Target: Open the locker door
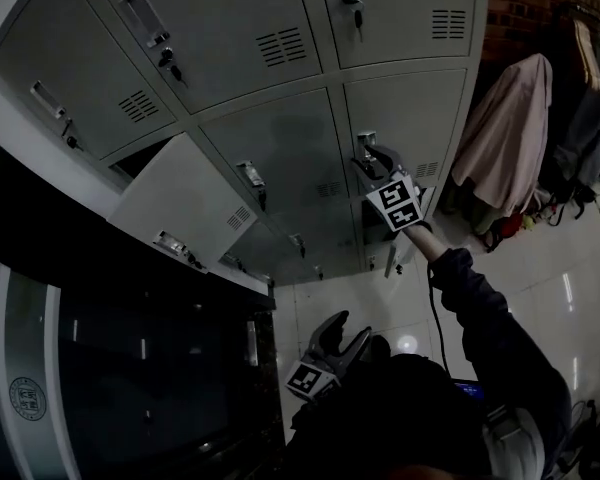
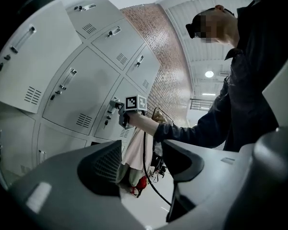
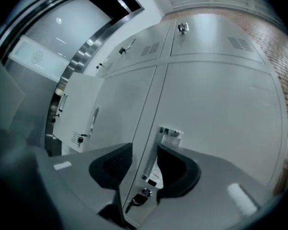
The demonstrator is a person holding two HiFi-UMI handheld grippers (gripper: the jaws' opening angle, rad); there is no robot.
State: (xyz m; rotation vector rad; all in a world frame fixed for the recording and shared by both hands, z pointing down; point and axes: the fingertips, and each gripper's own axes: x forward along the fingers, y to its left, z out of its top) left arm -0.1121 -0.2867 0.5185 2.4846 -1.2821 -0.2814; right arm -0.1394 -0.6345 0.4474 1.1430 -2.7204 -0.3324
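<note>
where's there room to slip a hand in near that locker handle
The flat door face right of the handle is bare up to the vents. The white floor between lockers and coats is free. Tight at the handle itself: the open right gripper straddles it, key just below.

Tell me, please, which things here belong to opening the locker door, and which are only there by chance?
For the job:
- right gripper, open, with the handle between its jaws
- locker door that carries the handle
- key in its lock

Not for the job:
- left gripper, open and empty, held low
- neighbouring door, already open
- coats hanging at the right
</note>
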